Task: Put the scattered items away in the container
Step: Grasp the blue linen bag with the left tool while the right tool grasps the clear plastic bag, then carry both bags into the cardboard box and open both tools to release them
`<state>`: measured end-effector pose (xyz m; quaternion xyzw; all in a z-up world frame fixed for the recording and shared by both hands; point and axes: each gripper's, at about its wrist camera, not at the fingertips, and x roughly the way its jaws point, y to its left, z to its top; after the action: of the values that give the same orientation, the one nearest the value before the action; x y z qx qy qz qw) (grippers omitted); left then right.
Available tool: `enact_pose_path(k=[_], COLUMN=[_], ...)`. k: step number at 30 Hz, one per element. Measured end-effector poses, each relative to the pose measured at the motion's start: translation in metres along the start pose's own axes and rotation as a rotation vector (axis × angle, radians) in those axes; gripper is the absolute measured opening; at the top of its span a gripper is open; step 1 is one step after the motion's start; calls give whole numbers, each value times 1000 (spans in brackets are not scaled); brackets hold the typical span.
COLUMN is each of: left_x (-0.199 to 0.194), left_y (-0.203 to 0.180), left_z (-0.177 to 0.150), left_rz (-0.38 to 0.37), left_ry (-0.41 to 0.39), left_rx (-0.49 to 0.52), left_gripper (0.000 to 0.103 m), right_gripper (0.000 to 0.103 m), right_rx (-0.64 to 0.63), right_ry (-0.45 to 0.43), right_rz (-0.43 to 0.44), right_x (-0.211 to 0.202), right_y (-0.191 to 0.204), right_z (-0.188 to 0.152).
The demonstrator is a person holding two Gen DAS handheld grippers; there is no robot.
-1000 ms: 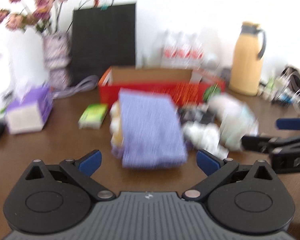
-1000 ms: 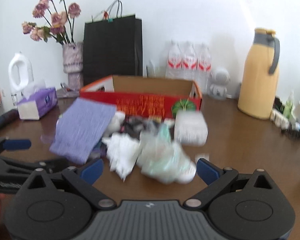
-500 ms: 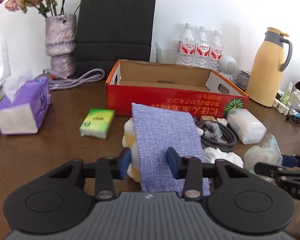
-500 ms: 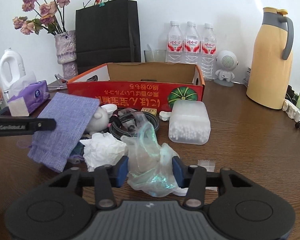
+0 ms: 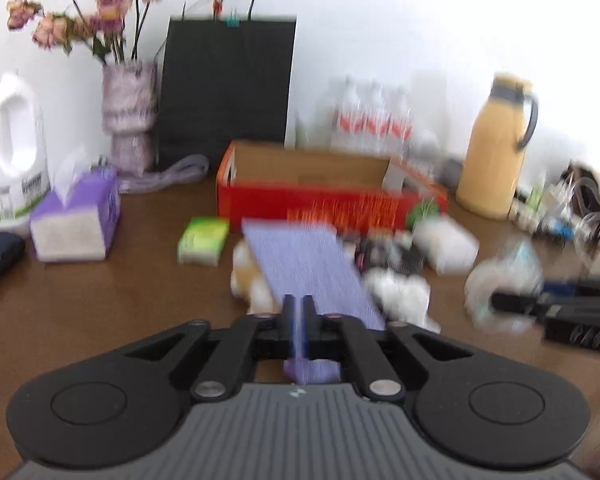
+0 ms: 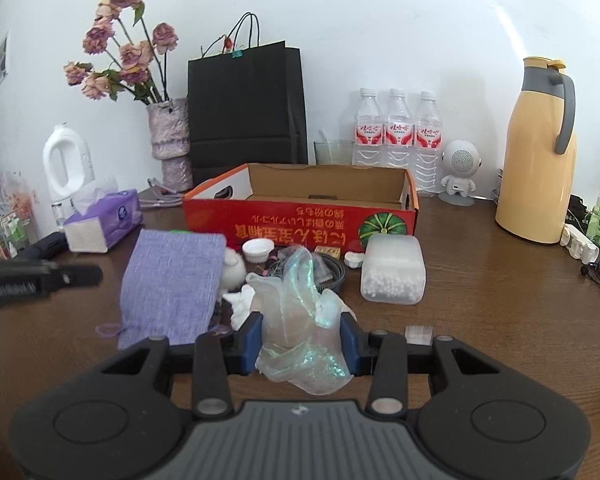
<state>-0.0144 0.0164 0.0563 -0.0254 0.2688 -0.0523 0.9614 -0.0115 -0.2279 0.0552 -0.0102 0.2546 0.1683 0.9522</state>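
Both sets of fingers have just been closing since the earlier view. The left gripper (image 5: 298, 312) is now pinched nearly flat on the near end of the purple cloth pouch (image 6: 172, 284); the right gripper (image 6: 300, 340) is clamped on the crinkly plastic bag (image 6: 300, 320), squeezing its sides. The red box (image 6: 300, 216) by the bench's (image 6: 500, 320) far edge looks empty. Nothing is tidied yet: in front of it lie the tub of white beads (image 6: 394, 272), cable coil (image 6: 332, 272), crumpled tissue (image 6: 240, 304) and small white cap (image 6: 257, 249).
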Motion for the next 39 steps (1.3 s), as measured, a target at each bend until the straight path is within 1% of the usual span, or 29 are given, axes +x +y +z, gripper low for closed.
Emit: enact_pose_path(k=[1,2,3,5,6,7,8,10,11,14,15,16,17,19,23,24,25,26,27,28,29,31,32,34,35,36,37,38,39], left_x=[5,11,15,25,31,38,44,44,34,-22,-38,-51,-58,-64,-49,-44,-40,-38,-36,-32,-28,-16,-9,4,3,2,0,-2,-4], left_y=[-2,-3,-4,-7,-7,-6,-6,-8,-10,-17,-17,-13,-8,4,14,14,14,12,9,2,-6,-26,-36,-51,-53,-53,-51,-51,-52], left_z=[-6,-10,-12,-10,-8,-6,-5,-5,-4,2,3,3,1,-12,-47,-51,-52,-51,-48,-45,-45,-44,-47,-54,-57,-58,-59,-59,-61], left_rz=[13,21,21,-14,-17,-15,-11,-7,-10,-126,-161,-186,-205,-218,-158,-145,-127,-130,-142,-161,-183,-195,-169,-92,-91,-96,-95,-80,-71], left_ry=[28,42,36,51,71,95,122,133,134,30,6,2,13,71,226,244,240,226,208,188,171,182,194,227,203,199,191,174,162], left_rx=[-4,-13,-26,-43,-69,-90,-102,-101,-87,-27,-12,-9,-14,-35,-24,-33,-51,-53,-45,-26,6,94,134,195,193,183,173,169,169], left_gripper=[55,62,61,57,42,32,14,8,8,6,1,1,1,1,2,7,16,26,52,71,74,78,79,81,80,74,52,37,10], right_gripper=[40,40,40,40,40,40,40,40,40,40,40,40,40,40,42,43,43,43,43,43,44,44,44,44,44,44,44,44,44], right_rx=[3,10,19,29,30,32,36,40,37,19,18,20,22,18,0,-3,-7,-13,-21,-27,-28,-23,-21,-18,-17,-14,-11,-8,-6], right_ry=[3,8,17,32,36,39,41,46,47,38,35,35,34,30,38,47,56,65,70,70,68,69,68,63,59,58,60,62,64], right_rz=[0,1,4,7,7,6,8,13,12,4,2,0,-3,-6,4,5,4,1,-6,-13,-18,-31,-39,-51,-56,-59,-64,-68,-68], right_x=[-2,-3,-4,-3,-3,-2,-2,-2,-2,-7,-8,-9,-9,-11,-15,-15,-14,-14,-15,-17,-20,-25,-28,-33,-35,-37,-38,-38,-37], right_y=[0,-1,-1,-3,-3,-3,-3,-3,-3,-2,-2,-2,-3,-1,4,5,6,7,8,8,7,4,2,-2,-4,-7,-9,-11,-11], right_z=[-3,-5,-7,-11,-12,-14,-15,-17,-19,-20,-20,-20,-20,-20,-26,-29,-31,-33,-35,-36,-38,-39,-39,-40,-40,-41,-42,-42,-42])
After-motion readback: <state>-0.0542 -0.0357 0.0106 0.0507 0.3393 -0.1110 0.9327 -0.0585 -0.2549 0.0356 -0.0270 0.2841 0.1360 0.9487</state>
